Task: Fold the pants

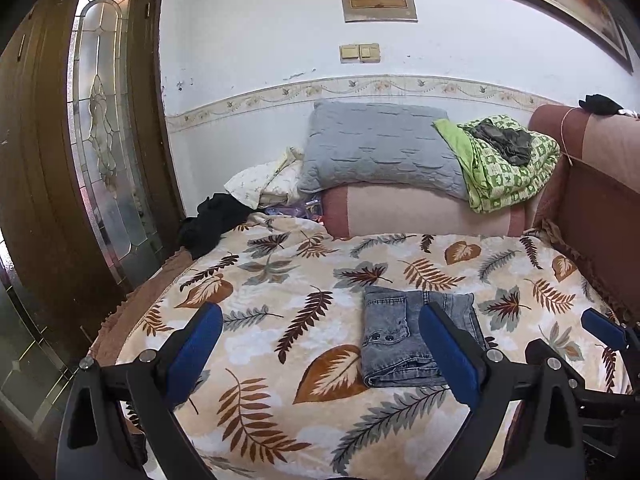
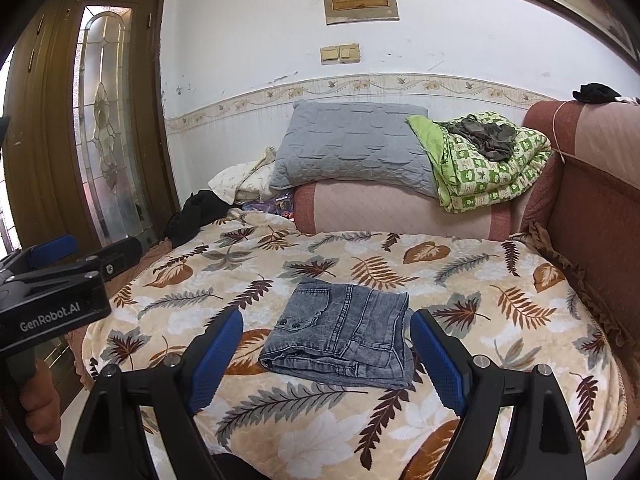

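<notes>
Looking at the jeans (image 2: 340,340): folded into a compact square, lying mid-bed on the leaf blanket (image 2: 500,300). Both tools spread wide, holding nothing; left tool (image 1: 320,356) w/ the jeans by its right finger, right tool (image 2: 326,356) framing them. I judge folding's basically done. Next: maybe press flat, else pull back.

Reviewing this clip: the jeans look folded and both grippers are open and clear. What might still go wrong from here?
1. The folded jeans lie on a soft leaf-print blanket; the top layer may spring open, since neither the left gripper nor the right gripper holds it.
2. The jeans' right edge looks uneven, so regrasping could drag the stack.
3. The jeans sit between the right gripper's open fingers; moving forward might snag them.
</notes>
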